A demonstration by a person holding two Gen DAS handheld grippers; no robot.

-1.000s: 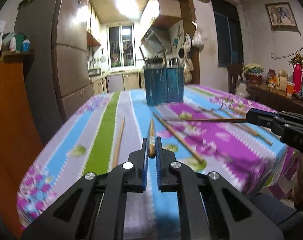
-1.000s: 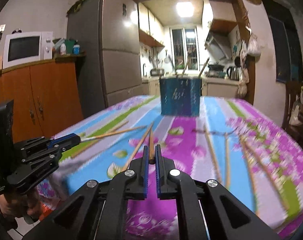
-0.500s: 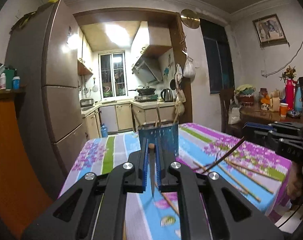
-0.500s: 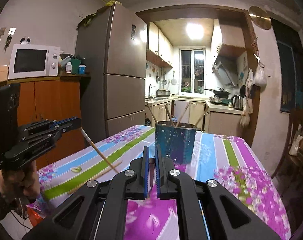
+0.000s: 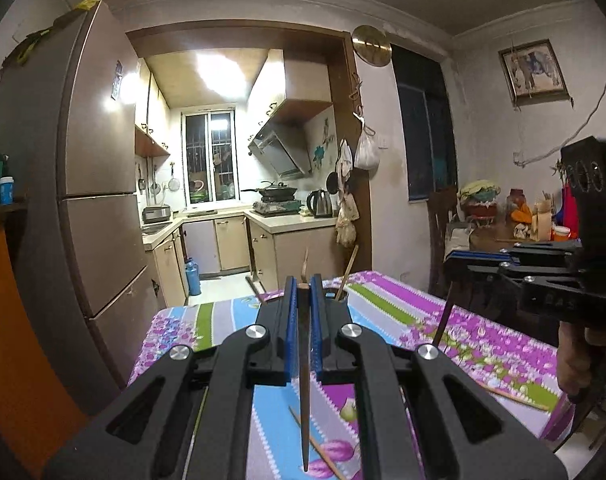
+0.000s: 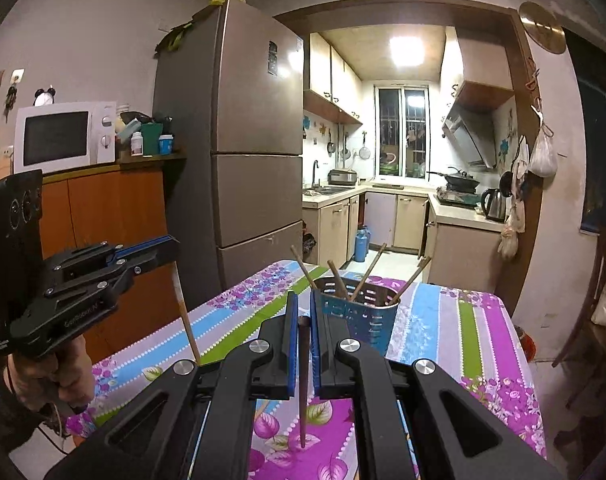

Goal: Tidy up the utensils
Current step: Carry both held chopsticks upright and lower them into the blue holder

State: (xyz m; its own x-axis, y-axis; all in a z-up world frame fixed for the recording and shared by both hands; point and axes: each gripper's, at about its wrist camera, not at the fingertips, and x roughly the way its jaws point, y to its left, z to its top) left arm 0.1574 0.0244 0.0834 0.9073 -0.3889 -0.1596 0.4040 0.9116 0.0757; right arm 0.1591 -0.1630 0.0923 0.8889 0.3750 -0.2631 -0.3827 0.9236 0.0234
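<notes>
My left gripper is shut on a wooden chopstick that hangs tip down above the table. My right gripper is shut on a dark chopstick, also tip down. A blue perforated utensil holder with several chopsticks stands on the table just beyond the right gripper; in the left wrist view it is mostly hidden behind my fingers. The right gripper shows in the left wrist view, the left gripper in the right wrist view.
The table has a striped floral cloth. More chopsticks lie on it. A fridge stands to the left, a cabinet with a microwave beside it. A cluttered side table stands at the right.
Both grippers have lifted their chopsticks off the table and tilted up, so the chopsticks now hang tip down. The holder has come closer.
</notes>
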